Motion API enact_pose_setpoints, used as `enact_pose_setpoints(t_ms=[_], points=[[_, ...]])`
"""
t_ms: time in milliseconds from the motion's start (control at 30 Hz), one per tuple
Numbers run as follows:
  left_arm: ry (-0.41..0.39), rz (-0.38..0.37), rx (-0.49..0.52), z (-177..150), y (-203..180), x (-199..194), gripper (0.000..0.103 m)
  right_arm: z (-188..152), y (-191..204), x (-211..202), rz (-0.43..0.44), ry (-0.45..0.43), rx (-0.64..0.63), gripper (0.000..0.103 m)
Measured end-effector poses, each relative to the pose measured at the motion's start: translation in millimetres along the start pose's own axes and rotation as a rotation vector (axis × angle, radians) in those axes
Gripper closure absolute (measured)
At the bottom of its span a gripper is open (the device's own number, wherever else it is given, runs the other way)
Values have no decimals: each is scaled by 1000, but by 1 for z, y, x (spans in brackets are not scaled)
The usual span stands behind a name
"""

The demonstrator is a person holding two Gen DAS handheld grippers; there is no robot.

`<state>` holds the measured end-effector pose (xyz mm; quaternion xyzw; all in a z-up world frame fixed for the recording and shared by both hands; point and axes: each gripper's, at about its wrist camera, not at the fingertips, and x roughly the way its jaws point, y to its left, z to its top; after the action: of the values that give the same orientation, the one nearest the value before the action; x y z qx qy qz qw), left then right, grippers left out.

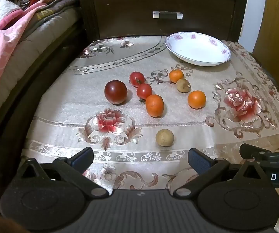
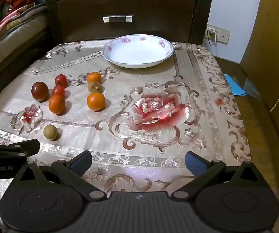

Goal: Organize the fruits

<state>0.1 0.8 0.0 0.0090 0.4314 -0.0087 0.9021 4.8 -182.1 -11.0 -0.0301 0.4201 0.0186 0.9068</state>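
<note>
Hovering low, left gripper (image 1: 140,160) and right gripper (image 2: 138,162) gaping, clamping nothing | lying loose on floral tablecloth (image 1: 61,101): tan longan (image 1: 164,137), oranges (image 1: 154,105), tomatoes (image 1: 144,91) | sitting behind, white plate (image 1: 197,48)

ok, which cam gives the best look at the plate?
Right wrist: the plate sits near centre, whole rim and empty inside visible. Left wrist shows it whole too, but pushed toward the upper right.
</note>
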Motion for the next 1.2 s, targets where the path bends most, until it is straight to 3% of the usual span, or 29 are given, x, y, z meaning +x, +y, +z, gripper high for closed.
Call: enact_pose_setpoints(t_ms=[467,1200], points=[[13,-1,0,-3,-2,4,0,10,1,-6,-3,9,-1,7],[14,-16,22,-6,-9,10,0,-8,-2,13,4,37,-5,9]])
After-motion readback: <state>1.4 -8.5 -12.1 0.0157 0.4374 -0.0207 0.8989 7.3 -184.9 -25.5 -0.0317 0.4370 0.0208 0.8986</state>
